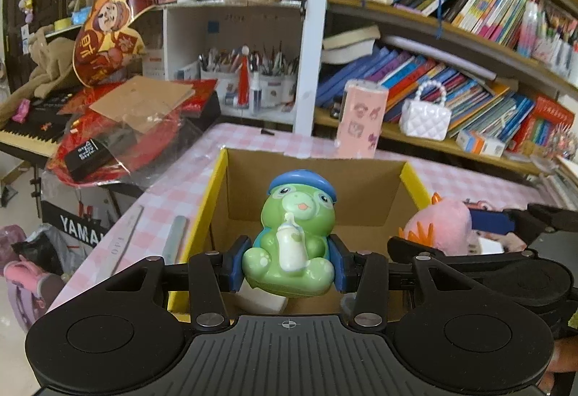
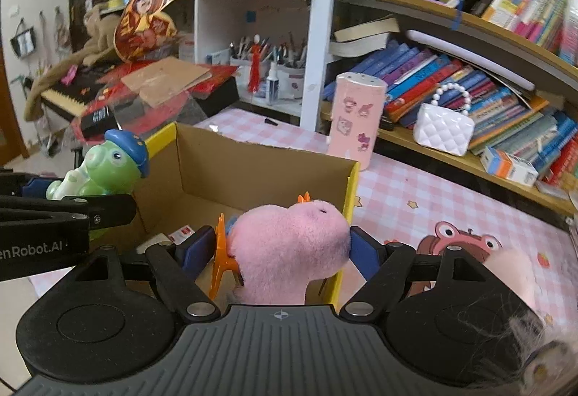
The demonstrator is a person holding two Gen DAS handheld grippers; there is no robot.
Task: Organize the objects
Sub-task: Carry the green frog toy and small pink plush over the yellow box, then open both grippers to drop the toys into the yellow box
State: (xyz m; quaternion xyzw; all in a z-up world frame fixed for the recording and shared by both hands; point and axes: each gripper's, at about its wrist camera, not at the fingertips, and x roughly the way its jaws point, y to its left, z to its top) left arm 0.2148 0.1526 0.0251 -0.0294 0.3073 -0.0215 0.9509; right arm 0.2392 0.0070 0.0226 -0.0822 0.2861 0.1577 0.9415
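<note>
A: What did the left gripper (image 1: 288,257) have?

B: Its jaws were clamped on the frog (image 1: 292,244), a green toy with a blue cap and a white bottle. The blue pads pressed its two flanks. It hung above the near end of the box (image 1: 213,201), upright and facing the camera.

A: And the right gripper (image 2: 285,248)?

B: Its jaws gripped the plush (image 2: 289,244), pink with orange spikes. The pads squeezed it from both sides. It sat over the box's near right corner, with part of it past the yellow rim.

A: How much room was there inside the box?

B: The far half of the cardboard floor lay bare. Near the front, a white block (image 1: 260,300) rested under the frog, and a small red-and-white packet (image 2: 180,233) lay beside it in the right view.

A: What about the edges?

B: The box's walls stood upright, open at the top, yellow outside. A pink canister (image 2: 356,121) stood just beyond the far right corner. Two flat strips (image 1: 175,239) lay on the counter (image 2: 433,201) along the left wall.

A: Was there space around it?

B: To the right, the checked counter was open up to a cartoon print. A bookshelf (image 1: 469,146) bordered the far side. To the left, the counter's edge dropped off beside a cluttered keyboard (image 1: 25,137).

A: Were the two grippers close?

B: They were side by side, near but apart.
</note>
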